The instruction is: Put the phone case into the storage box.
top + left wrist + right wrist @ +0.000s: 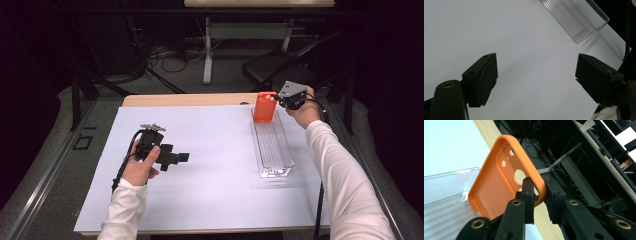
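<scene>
Right gripper (539, 195): jaws pinch the rim of the orange phone case (499, 180).
Case: stands upright over the far end of the clear tray (272, 165).
Left gripper (172, 158): jaws apart, empty, over the white sheet (210, 190).

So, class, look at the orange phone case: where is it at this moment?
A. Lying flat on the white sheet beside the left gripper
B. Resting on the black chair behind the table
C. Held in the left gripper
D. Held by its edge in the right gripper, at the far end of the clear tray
D: the right gripper pinches the rim of the orange phone case at the far end of the clear tray.
</scene>
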Action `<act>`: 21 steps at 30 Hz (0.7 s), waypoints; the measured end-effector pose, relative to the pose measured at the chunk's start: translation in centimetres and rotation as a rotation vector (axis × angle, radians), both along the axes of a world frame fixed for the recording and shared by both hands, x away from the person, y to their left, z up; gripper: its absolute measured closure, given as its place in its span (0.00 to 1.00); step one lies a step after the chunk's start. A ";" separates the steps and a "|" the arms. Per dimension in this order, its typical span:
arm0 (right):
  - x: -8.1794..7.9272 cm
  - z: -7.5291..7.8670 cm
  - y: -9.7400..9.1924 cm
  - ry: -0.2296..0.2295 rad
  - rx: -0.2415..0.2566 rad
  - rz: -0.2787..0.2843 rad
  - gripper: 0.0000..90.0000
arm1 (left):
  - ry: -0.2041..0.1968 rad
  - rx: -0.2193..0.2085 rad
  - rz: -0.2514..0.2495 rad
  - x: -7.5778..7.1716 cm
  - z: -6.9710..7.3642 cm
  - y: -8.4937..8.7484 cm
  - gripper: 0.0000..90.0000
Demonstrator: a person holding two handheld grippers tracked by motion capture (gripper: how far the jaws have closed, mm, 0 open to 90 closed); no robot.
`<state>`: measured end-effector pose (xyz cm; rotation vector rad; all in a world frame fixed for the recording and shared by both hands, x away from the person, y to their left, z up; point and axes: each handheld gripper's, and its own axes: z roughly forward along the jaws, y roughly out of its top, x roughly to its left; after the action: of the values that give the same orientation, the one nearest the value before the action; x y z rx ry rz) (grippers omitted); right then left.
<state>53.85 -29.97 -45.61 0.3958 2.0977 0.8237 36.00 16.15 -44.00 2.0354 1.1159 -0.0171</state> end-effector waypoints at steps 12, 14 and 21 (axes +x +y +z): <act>0.1 0.1 0.2 0.022 -0.018 -0.046 0.73 | 0.002 0.003 0.000 -0.1 0.0 0.2 0.21; 0.1 0.1 0.2 0.024 -0.012 -0.056 0.68 | 0.001 0.000 0.003 -0.1 0.0 0.2 0.21; -0.3 0.5 0.3 0.032 -0.027 -0.080 0.62 | -0.004 -0.004 0.002 -0.2 0.1 0.2 0.21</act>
<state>53.56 -29.68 -45.16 0.4781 2.1057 0.7461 35.78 16.39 -43.90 2.0297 1.1149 -0.0139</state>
